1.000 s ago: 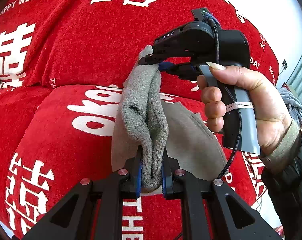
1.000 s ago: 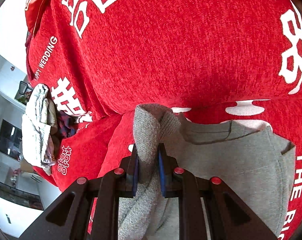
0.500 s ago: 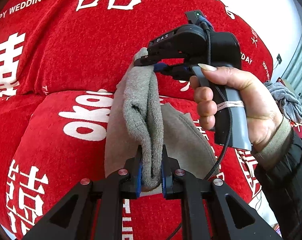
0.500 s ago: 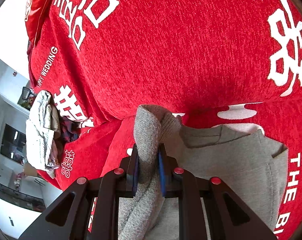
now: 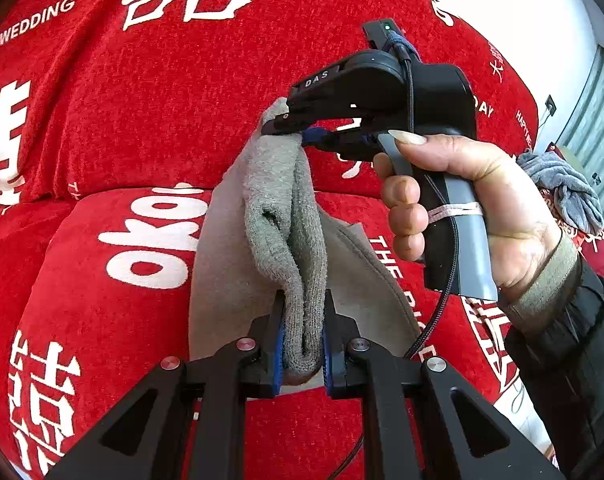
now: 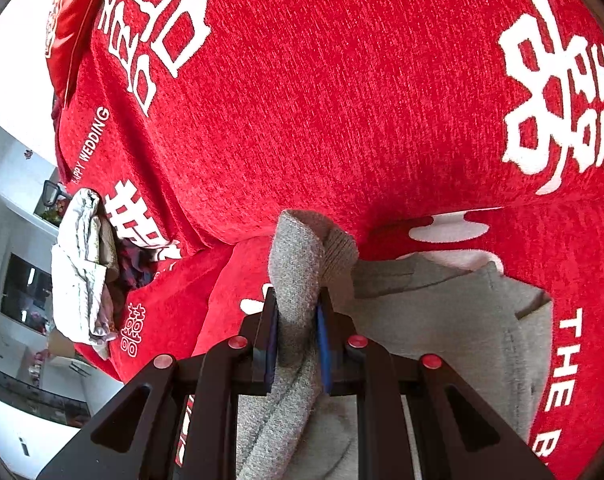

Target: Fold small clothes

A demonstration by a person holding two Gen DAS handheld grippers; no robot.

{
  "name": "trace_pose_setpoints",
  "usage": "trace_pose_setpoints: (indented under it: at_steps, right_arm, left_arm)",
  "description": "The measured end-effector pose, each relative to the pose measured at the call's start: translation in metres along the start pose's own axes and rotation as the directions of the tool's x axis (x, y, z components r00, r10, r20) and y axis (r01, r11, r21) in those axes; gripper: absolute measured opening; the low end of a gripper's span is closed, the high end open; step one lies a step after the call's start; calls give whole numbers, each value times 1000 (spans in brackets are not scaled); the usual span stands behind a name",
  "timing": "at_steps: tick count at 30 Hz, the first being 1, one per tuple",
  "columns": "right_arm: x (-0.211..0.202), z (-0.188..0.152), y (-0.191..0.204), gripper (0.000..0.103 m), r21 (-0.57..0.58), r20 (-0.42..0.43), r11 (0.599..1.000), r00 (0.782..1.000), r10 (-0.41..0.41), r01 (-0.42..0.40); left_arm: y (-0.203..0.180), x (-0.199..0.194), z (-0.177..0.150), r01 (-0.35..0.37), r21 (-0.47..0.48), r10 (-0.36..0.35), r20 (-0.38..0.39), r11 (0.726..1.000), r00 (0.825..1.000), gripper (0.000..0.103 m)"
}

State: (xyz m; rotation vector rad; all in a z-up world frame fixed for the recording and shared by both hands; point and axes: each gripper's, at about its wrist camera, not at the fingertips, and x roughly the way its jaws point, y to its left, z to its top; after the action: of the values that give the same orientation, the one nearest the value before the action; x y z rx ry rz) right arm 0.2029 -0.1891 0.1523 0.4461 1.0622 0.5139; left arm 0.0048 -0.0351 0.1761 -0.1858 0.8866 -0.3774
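We catalogue one small grey knit garment [image 5: 293, 216] — soft, looped terry-like weave with a ribbed hem — partly lifted off a red sofa cover [image 5: 173, 92]. The cover is a coarse chenille-like fabric printed with white characters and the words "HAPPY WEDDING". The garment's flat lower layer lies on the seat cushion; its upper edge is gathered into a thick rolled fold strung between our two tools.

The left tool [image 5: 302, 344], black with blue pads, is pressed together on the near end of that fold. The right tool [image 5: 297, 130], held in the right hand [image 5: 474, 208] by a grey-and-black handle with a braided cable, pinches the far end of the same fold, near the sofa backrest.

From the right wrist view we note the right tool clamped on a bunched corner, the rest of the garment spread flat to the right.

Also listed — a crumpled pale cloth pile [image 6: 81, 272] at the sofa's far end, and a blue-grey knit bundle [image 5: 562, 188] behind the right hand.
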Motion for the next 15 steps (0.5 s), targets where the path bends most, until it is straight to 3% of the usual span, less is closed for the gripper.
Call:
trace_pose_setpoints:
  at_steps: [15]
  right_arm:
    - [-22, 11, -7, 18, -85, -18, 996, 1000, -8, 7]
  left_arm:
    - [-32, 15, 7, 11, 58, -9, -20, 998, 1000, 16]
